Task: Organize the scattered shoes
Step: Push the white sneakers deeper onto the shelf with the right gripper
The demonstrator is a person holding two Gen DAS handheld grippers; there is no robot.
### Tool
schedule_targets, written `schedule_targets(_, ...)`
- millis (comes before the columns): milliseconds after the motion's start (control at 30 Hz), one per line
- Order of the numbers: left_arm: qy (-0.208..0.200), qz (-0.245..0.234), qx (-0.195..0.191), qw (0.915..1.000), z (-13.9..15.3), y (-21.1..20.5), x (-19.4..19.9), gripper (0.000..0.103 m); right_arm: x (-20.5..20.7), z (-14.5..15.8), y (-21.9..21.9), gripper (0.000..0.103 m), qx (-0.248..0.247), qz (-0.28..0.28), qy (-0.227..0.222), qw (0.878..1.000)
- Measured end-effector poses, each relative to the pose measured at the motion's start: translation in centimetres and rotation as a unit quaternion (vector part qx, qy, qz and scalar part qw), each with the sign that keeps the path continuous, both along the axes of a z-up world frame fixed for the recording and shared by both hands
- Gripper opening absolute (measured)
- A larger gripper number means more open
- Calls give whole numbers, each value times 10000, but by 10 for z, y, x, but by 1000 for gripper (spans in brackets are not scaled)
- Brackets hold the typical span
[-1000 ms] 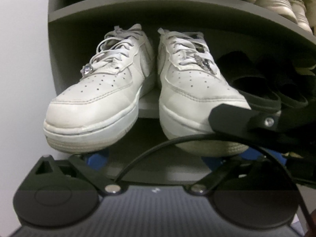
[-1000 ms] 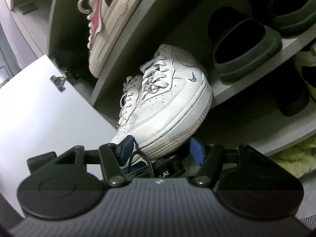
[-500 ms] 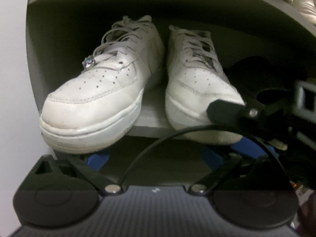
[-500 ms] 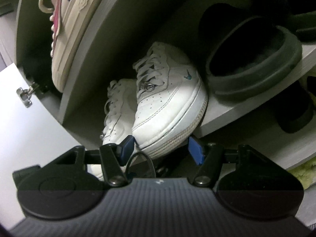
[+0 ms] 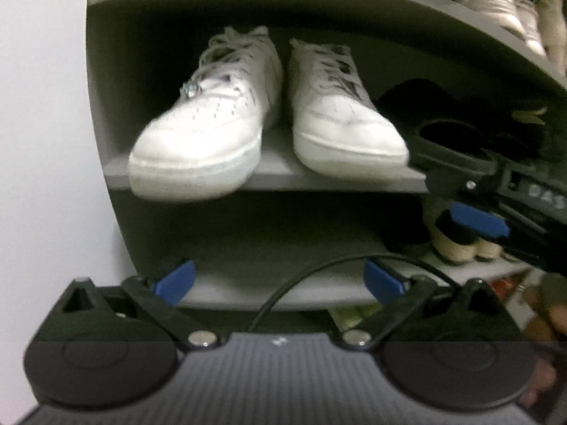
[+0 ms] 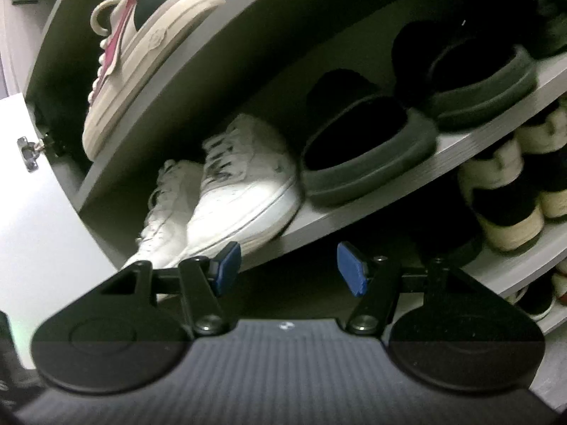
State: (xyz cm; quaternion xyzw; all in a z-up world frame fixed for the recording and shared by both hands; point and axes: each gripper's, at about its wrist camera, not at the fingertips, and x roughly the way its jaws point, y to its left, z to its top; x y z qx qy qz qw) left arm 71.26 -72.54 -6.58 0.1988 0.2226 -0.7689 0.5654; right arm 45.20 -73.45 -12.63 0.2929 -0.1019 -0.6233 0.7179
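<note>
Shelving [image 5: 269, 177] in grey fills most of both views, its boards stacked one above another and curved by the lens. On the middle board a pair of white sneakers stands side by side, toes toward the camera: in the left wrist view the left sneaker [image 5: 202, 134] sits left of centre with its toe hanging past the board's front edge, and the right sneaker [image 5: 340, 120] stands just beside it, a narrow gap between them. In the right wrist view the same pair lies lower left of centre, and two dark slippers [image 6: 368, 148] rest to its right on that board. Above, at the upper left of that frame, a cream sneaker with a pink stripe [image 6: 141, 49] stands on the next board; at the right edge, cream and black shoes [image 6: 503, 194] sit on the board below. The left gripper [image 5: 280, 279] hangs at the bottom of its frame with its blue pads spread wide and nothing between them — well short of the sneakers. The right gripper [image 6: 288, 267] is likewise spread and empty — its pads sit just under the front edge of the middle board, below the pair.
</note>
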Motion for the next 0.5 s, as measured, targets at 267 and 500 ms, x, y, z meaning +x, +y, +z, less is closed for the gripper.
schedule_targets(267,972,-202,-75,9950,16,26,22,102,10,-21,18,63,-220,-446,1062,9931)
schedule_targets(500,155,759,-952,9924,27,27,18,95,35,-18,21,18,-472,31,1342,9898)
